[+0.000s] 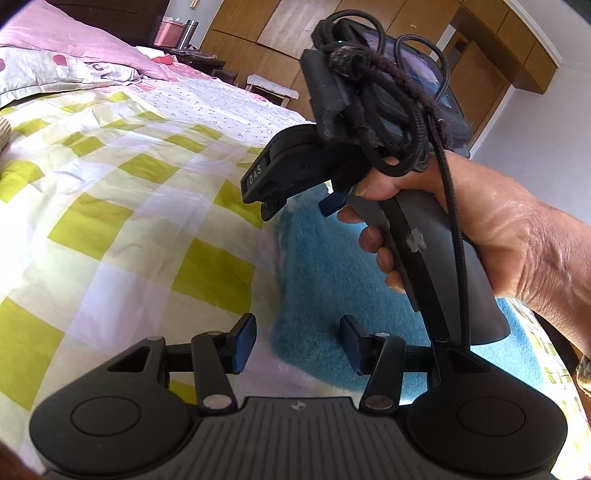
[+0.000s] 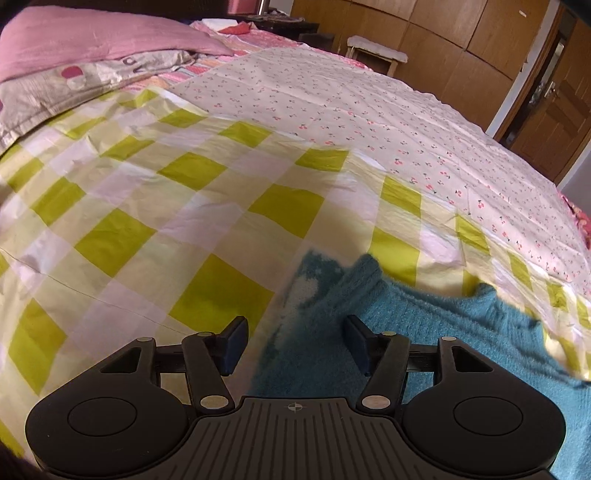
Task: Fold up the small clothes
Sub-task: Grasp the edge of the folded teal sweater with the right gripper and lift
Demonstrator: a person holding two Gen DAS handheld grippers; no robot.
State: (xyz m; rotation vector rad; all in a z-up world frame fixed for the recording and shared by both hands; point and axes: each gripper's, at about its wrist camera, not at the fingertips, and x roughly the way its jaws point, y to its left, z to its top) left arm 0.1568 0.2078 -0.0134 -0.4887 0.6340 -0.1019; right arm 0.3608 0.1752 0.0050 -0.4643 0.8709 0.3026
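Garment: small teal knit sweater, fuzzy, with a white patch near its left edge; lies on the bed at the near right side, on the green-and-white check cover. A ribbed tube of it, sleeve or collar I cannot tell, points up-left.
Garment, left wrist view: same teal sweater spread flat on the cover, partly hidden behind the right-hand tool.
Left gripper: jaws wide apart, blue pads facing each other, nothing between them; hovers over the sweater's left edge, where teal meets check cover.
Right gripper: jaws wide apart, holding nothing; sits above the sweater's left part, left finger over the check cover, right finger over teal knit.
Right gripper, seen from left: its fingertips are mostly hidden by the black body; opening cannot be read from this side.
Right hand: wrapped round the grey handle, black braided cords bundled at the top of the tool.
Bed beyond: cherry-print sheet overlaps the check cover's far side; pink pillow at the head, top left.
Room: wooden wardrobe doors along the far wall.
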